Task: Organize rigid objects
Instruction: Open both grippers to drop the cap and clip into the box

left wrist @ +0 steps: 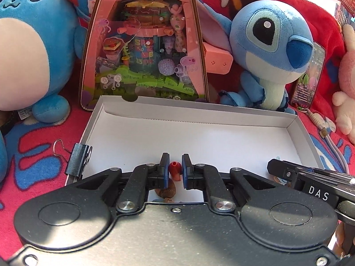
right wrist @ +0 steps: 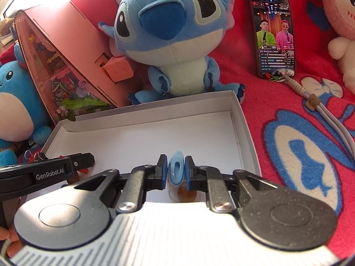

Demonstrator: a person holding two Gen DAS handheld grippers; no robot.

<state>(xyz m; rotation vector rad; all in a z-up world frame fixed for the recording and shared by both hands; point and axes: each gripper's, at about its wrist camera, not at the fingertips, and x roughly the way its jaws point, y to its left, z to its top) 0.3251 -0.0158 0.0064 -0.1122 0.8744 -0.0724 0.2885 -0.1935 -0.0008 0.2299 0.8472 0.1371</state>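
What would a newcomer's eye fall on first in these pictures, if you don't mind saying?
Probably the big blue plush sitting behind the white box on the red blanket. Next, the two grippers over the box's near edge: the left gripper pinches a small red piece, the right gripper a light blue one.

Red toy piece (left wrist: 174, 170) and blue clip-like piece (right wrist: 177, 170), upright over white box (right wrist: 235, 119).

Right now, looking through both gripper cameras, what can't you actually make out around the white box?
- Left wrist view: the red toy in the left hand-held gripper runs down behind the fingers; its lower part is hidden.
- Right wrist view: the blue toy in the right hand-held gripper has its lower end hidden likewise.
- Both views: the near edge of the white box is covered by the gripper bodies.
- Right wrist view: the phone text is too small to read.
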